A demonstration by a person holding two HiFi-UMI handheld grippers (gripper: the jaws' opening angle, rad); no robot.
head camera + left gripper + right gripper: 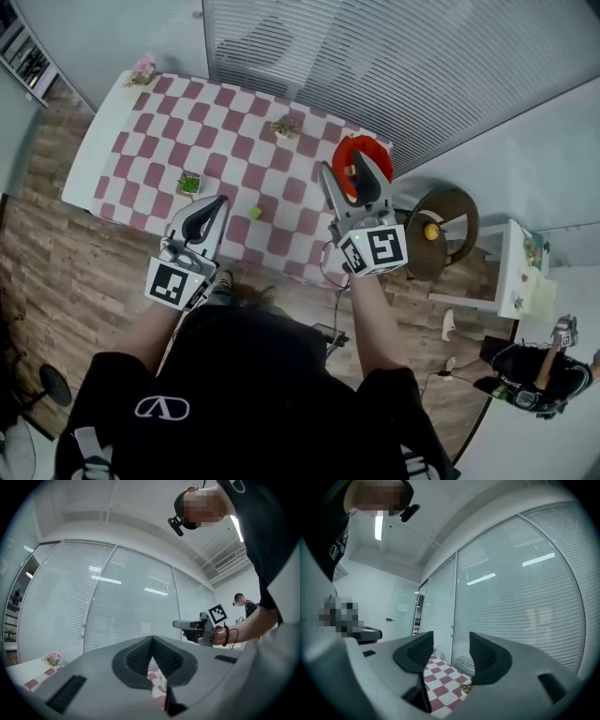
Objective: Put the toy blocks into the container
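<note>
A small green toy block (pixel 255 214) lies on the red-and-white checked table (pixel 141 150), near its front edge and between my two grippers. A red container (pixel 364 150) stands at the table's right end, with something orange inside it. My right gripper (pixel 347 165) hovers over that container, its jaws apart and nothing between them; the right gripper view shows the same gap (pixel 450 649). My left gripper (pixel 221 201) hangs over the front edge, left of the block. Its fingertips (pixel 152 640) meet and hold nothing.
Small potted decorations stand on the table: a green one (pixel 189 184) at left, one (pixel 285 127) near the far edge, a pink one (pixel 143 68) at the far left corner. A round brown stool (pixel 448 228) with a yellow ball and a white shelf (pixel 517 267) are right of the table.
</note>
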